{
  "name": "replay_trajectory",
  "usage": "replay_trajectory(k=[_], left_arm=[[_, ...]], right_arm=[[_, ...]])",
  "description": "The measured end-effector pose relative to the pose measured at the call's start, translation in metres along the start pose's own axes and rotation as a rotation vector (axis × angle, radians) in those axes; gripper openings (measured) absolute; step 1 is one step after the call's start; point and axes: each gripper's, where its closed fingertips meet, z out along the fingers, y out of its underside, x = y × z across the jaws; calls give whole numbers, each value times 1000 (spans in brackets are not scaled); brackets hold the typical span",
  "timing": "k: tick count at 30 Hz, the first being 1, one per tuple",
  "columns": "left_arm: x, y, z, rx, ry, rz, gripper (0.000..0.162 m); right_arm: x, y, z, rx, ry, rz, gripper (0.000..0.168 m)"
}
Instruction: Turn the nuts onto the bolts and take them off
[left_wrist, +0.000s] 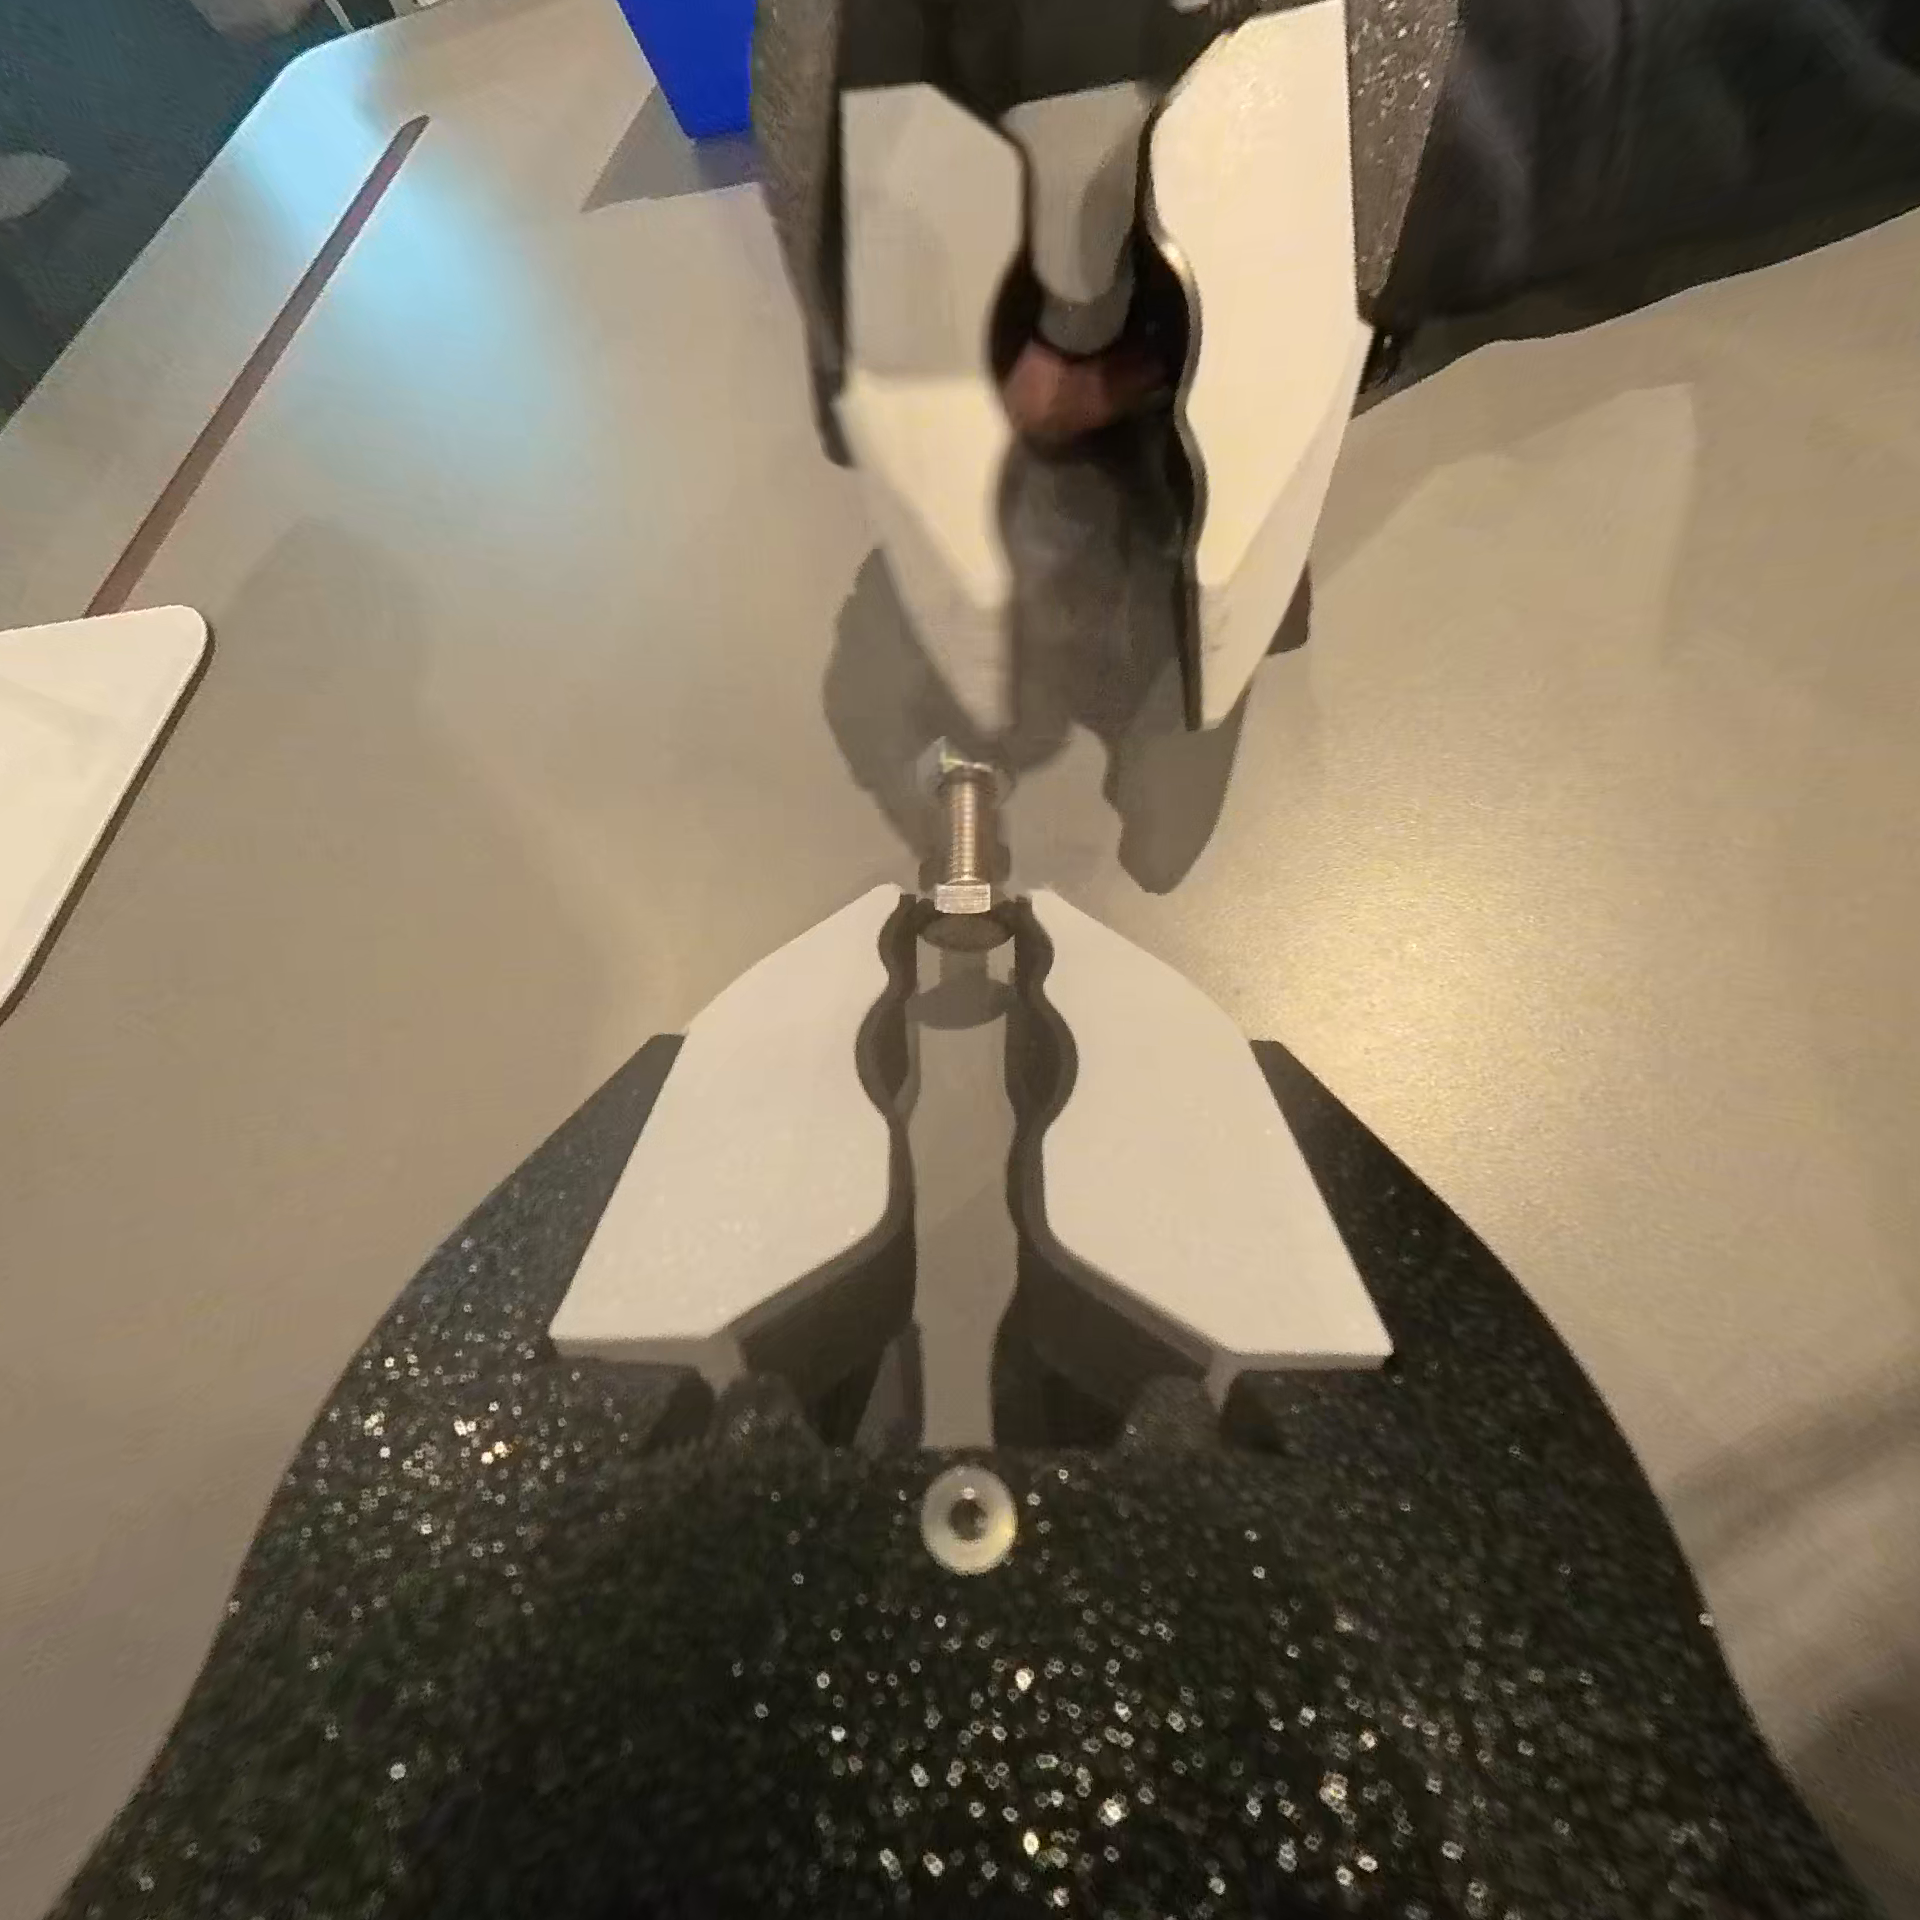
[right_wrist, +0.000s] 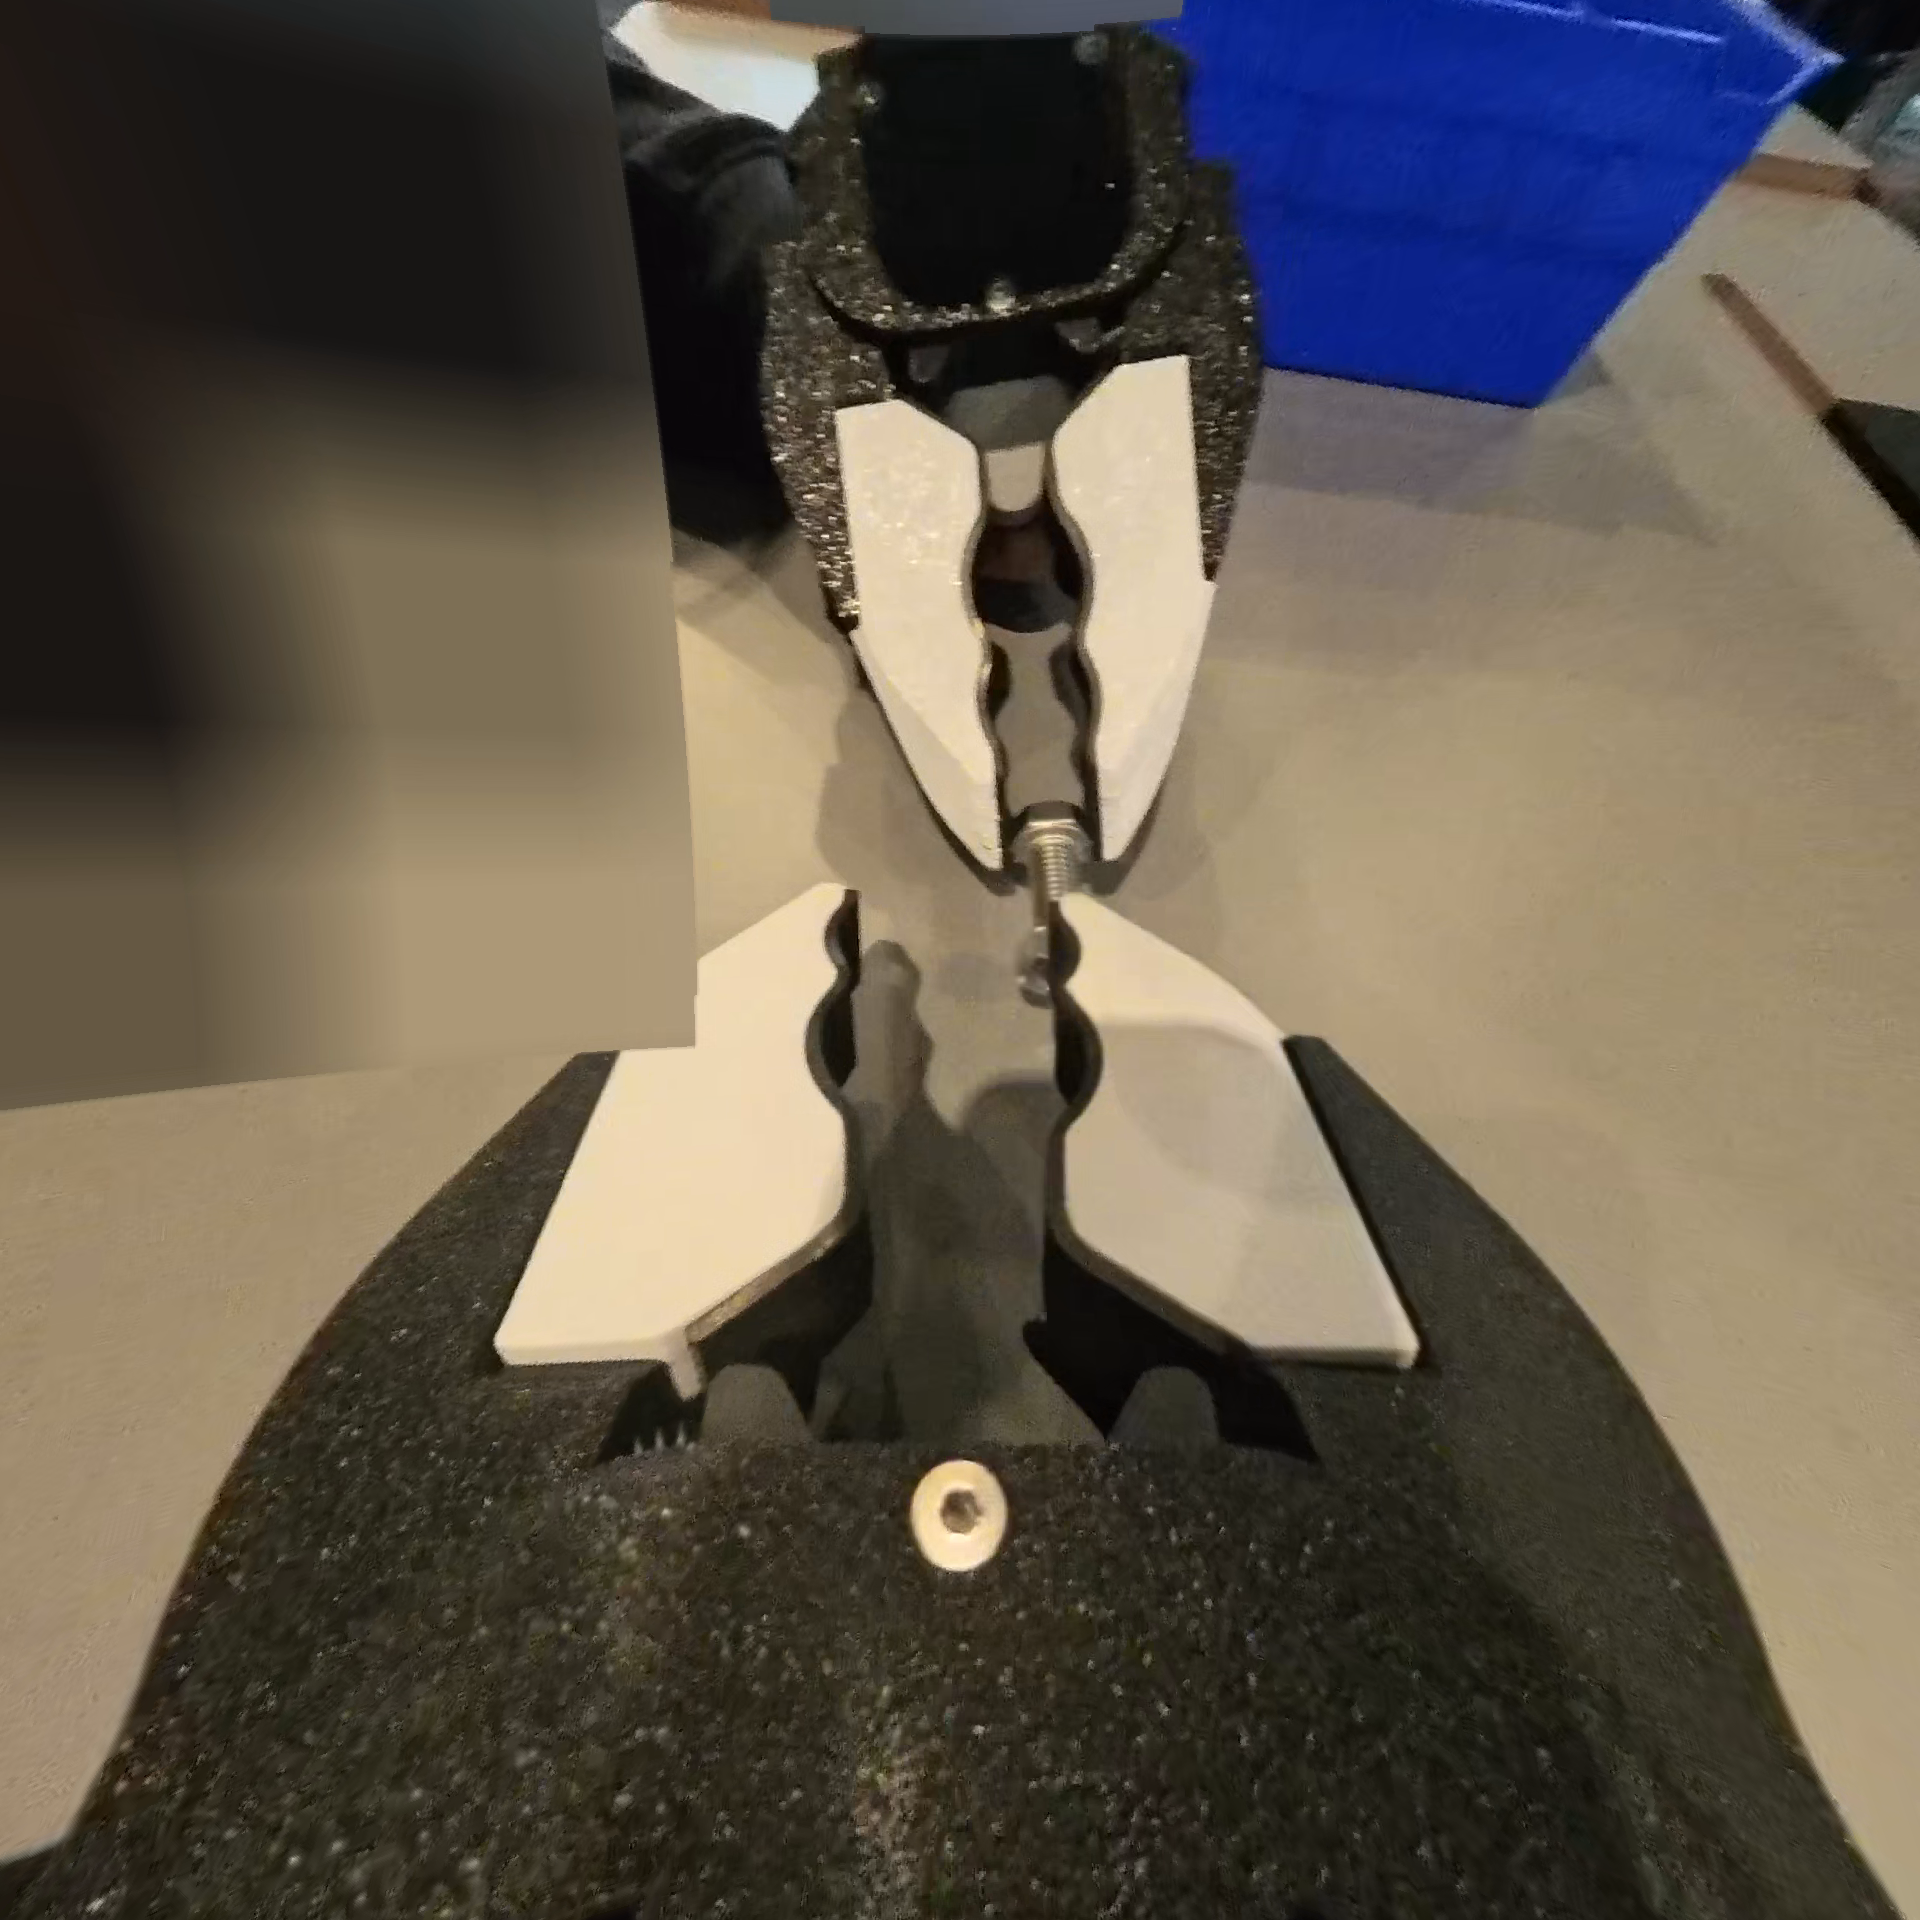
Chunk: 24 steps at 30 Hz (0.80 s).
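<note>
Nut (left_wrist: 951, 771), small steel hexagon, sits at the threaded steel bolt's (left_wrist: 958, 836) far end; left tongs (left_wrist: 961, 906) grip the bolt head, right tongs (right_wrist: 956, 935) are open beside it, removal nearly complete.

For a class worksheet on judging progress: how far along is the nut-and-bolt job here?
Done: left gripper clamps the bolt by its head. In hand: the nut sits at the thread's tip, right gripper open beside it. Left: turning it; whether on or off, I cannot tell.

- Bolt (left_wrist: 961, 847): above the counter (left_wrist: 1507, 935), between the left gripper (left_wrist: 961, 914) and the right gripper (left_wrist: 1081, 727) opposite.
- Nut (left_wrist: 940, 767): on the bolt's far end.
- Bin (right_wrist: 1475, 197): on the counter, behind.
- Tray (left_wrist: 73, 758): on the counter, left.
</note>
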Motion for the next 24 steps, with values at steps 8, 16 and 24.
replay_trajectory(k=[8,16,24], left_arm=[[1,0,0,0,5,-1,17],[1,0,0,-1,6,-1,17],[1,0,0,1,6,2,17]], right_arm=[[-12,4,1,-27,-68,-42,4],[8,7,5,-55,73,-38,43],[9,4,2,-27,80,-53,33]])
